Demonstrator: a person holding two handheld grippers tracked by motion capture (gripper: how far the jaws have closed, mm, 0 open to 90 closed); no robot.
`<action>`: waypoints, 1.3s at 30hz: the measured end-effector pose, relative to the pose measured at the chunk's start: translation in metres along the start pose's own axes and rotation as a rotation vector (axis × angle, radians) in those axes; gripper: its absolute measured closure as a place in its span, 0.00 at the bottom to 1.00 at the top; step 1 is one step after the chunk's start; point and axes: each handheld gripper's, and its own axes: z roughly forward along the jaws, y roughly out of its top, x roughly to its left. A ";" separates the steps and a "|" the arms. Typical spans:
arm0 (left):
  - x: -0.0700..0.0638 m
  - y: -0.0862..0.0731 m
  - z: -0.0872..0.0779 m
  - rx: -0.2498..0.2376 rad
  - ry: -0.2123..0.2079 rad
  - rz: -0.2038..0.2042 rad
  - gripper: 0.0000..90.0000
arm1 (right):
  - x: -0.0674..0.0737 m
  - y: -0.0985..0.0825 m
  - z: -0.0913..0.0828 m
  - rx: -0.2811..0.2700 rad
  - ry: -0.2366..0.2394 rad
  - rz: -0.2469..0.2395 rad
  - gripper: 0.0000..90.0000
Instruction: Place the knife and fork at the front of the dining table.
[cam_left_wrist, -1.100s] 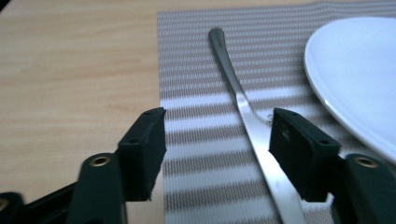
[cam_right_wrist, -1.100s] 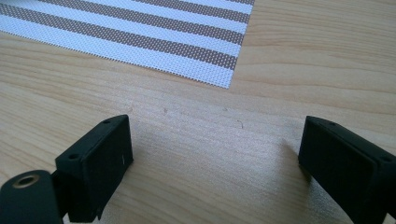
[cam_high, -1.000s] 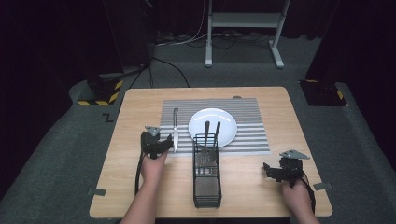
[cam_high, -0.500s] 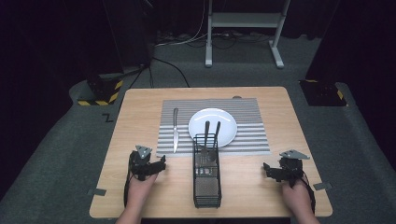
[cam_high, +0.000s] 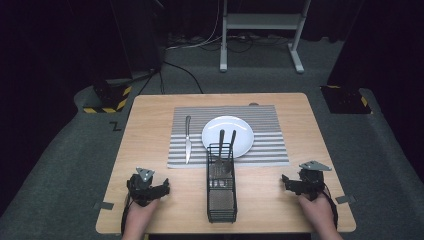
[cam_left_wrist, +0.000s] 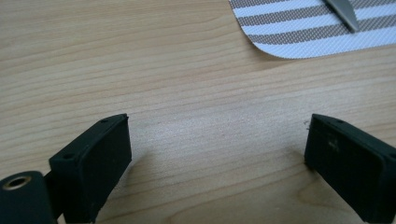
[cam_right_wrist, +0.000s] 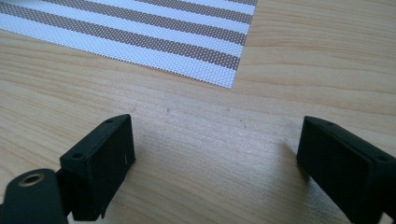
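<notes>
A matt pale wood table bears a woven striped placemat, a glossy white plate and a black wire caddy.

Both grippers are black all over. The left gripper carries a grey three-cornered plate on top, and so does the right gripper. Each has two blocky matt jaws with small round screw holes in their upper faces. A black cable loops back from each gripper. The forearms are bare, with no sleeves.
</notes>
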 end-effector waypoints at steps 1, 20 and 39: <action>0.001 0.000 0.000 0.000 -0.008 -0.006 0.10 | 0.001 0.000 0.000 -0.007 -0.002 -0.011 0.14; -0.002 0.005 0.007 0.031 -0.080 -0.002 0.02 | 0.055 0.025 -0.055 -0.351 0.055 -0.094 0.14; -0.002 0.005 0.008 0.032 -0.081 -0.001 0.01 | 0.097 0.066 -0.050 -0.384 0.157 -0.115 0.15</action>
